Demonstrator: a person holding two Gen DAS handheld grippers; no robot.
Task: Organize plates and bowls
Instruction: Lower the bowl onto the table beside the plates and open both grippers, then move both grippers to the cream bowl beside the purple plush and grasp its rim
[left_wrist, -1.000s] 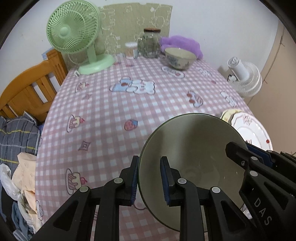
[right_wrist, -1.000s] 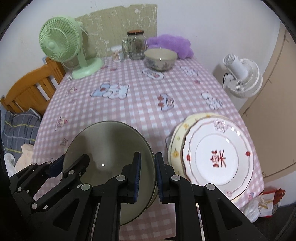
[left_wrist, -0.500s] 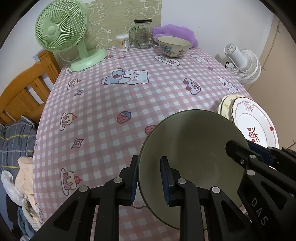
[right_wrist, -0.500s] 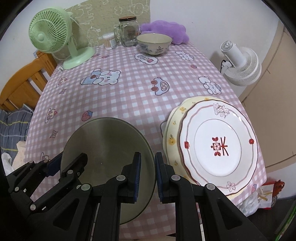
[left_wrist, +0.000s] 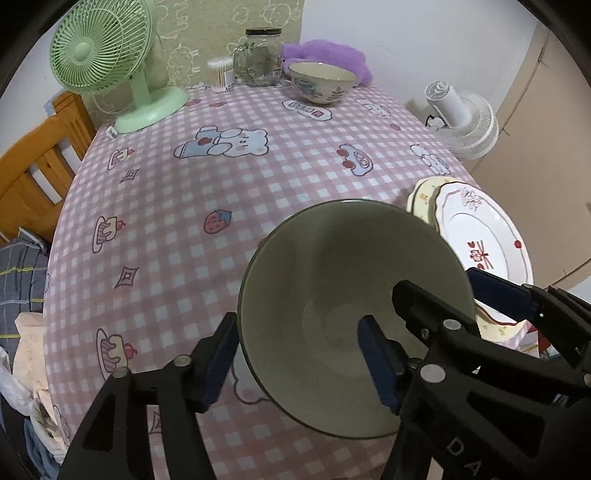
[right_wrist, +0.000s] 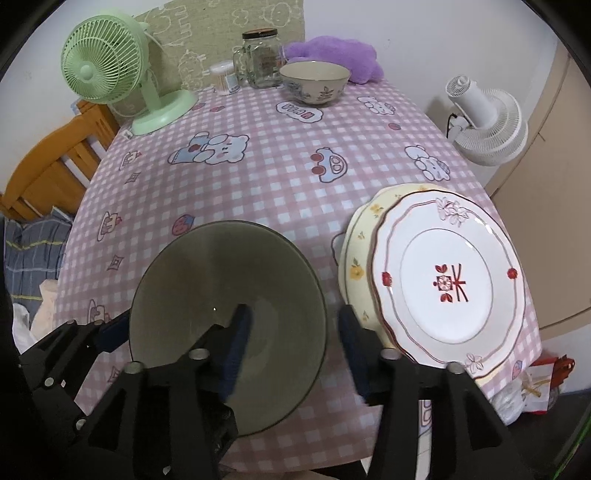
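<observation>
We let go: both the left gripper (left_wrist: 295, 354) and right gripper (right_wrist: 291, 350) are opening off the grey bowl (right_wrist: 227, 325), which sits near the tabletop's (right_wrist: 258, 184) front edge beside the stacked plates (right_wrist: 443, 280); the patterned bowl (right_wrist: 314, 82) waits at the far edge.

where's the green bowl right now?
The green bowl sits at the near edge of the table, just left of the stacked plates in the right wrist view, with both grippers' opening jaws straddling its rim.

Two bowls (right_wrist: 227, 325) (right_wrist: 314, 82), two stacked plates (right_wrist: 448, 284) (right_wrist: 356, 254), two fans (right_wrist: 107, 74) (right_wrist: 487, 122), one jar (right_wrist: 260, 59), one purple cushion (right_wrist: 332, 51)
</observation>
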